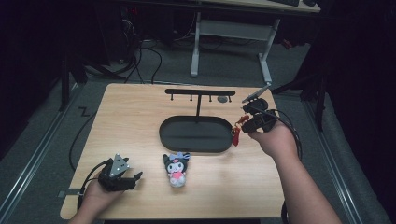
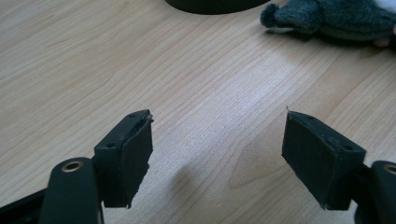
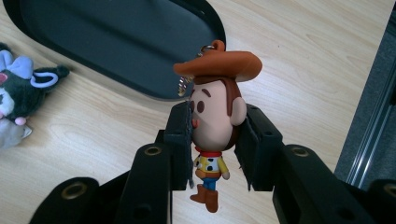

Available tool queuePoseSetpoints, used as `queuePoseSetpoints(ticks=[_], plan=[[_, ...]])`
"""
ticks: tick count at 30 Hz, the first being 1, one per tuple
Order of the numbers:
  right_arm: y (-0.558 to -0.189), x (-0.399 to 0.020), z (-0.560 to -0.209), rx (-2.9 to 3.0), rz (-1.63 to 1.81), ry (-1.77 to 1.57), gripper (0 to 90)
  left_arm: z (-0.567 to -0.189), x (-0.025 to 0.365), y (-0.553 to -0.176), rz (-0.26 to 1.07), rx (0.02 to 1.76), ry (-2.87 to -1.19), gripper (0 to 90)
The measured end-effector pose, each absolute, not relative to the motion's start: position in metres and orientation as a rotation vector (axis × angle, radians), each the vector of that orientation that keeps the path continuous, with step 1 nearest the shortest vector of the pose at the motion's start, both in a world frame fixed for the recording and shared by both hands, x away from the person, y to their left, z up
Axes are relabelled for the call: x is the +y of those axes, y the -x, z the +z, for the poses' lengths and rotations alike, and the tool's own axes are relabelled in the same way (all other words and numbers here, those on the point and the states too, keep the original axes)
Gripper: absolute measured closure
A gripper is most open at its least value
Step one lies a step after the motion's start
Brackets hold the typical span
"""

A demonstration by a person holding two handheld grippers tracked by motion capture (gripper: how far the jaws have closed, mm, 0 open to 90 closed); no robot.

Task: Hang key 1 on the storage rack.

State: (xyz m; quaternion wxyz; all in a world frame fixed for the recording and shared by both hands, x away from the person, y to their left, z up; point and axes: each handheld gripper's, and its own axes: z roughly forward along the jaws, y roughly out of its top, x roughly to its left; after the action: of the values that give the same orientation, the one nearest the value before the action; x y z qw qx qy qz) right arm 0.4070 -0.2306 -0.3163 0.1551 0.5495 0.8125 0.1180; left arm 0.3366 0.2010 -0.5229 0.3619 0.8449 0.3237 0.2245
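Observation:
My right gripper is shut on a cowboy figure keychain with an orange hat, its head squeezed between the pads. In the high view that gripper hovers just right of the black oval tray, with the red-and-orange cowboy figure keychain dangling at the tray's right end. My left gripper stands open over bare wood, nothing between its jaws; in the high view the left gripper rests near the front left of the table. A dark plush toy with a bow lies in front of the tray.
A black T-shaped hanger stand with several pegs rises from the tray's far side. A small dark disc lies behind it. The wooden table ends close to my right hand; a metal desk frame stands beyond on the floor.

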Motion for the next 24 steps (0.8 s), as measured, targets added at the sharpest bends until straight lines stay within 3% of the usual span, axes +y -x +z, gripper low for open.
queuePoseSetpoints(ticks=[24], plan=[[-0.441, -0.22, -0.309, 2.302, 0.365, -1.581, 67.7, -0.525, 0.202, -0.337, 0.571, 0.831, -2.192, 24.9]])
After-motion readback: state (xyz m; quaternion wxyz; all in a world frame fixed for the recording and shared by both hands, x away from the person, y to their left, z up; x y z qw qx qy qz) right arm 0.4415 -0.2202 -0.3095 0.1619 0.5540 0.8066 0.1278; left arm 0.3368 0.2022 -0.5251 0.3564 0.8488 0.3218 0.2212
